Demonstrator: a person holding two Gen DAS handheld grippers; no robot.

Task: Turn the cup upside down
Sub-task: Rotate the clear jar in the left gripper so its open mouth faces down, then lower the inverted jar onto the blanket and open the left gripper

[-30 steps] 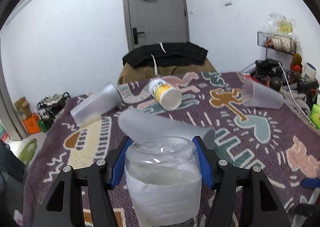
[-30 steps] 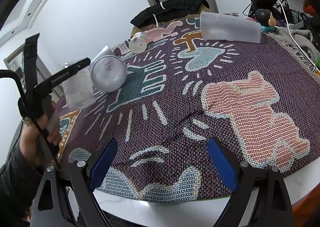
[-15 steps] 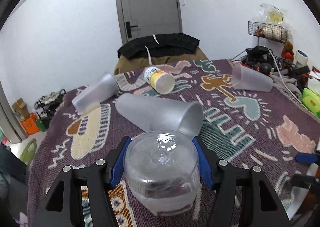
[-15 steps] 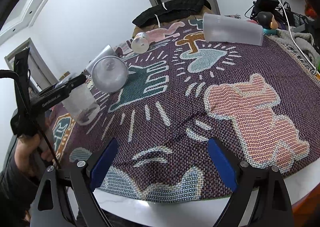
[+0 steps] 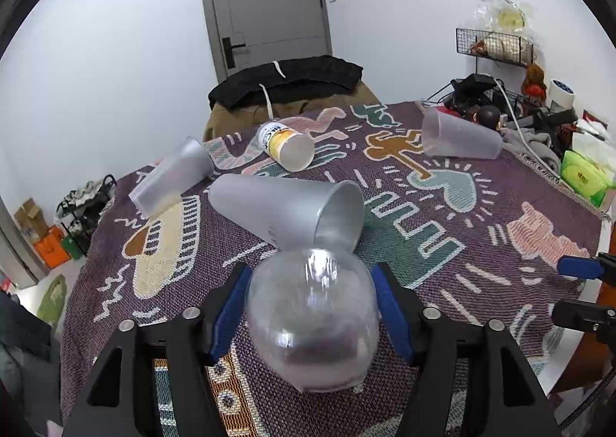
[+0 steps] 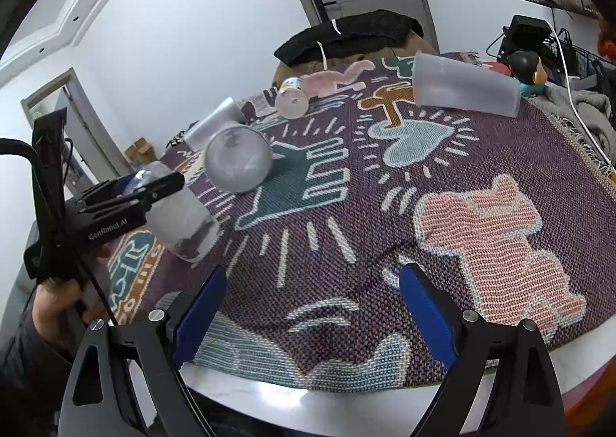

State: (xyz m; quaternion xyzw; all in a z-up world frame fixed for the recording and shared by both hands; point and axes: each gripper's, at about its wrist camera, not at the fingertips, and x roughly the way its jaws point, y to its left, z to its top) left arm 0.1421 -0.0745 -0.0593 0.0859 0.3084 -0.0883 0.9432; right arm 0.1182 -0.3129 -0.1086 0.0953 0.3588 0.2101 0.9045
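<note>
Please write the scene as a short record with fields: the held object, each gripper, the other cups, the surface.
held object: clear plastic cup, base up, mouth towards the cloth
left hand-held gripper: shut on the clear cup
right hand-held gripper: open, holds nothing
other cups: three frosted plastic cups on their sides, near, far left, far right
also lying: yellow-labelled cup
surface: purple patterned woven cloth
</note>
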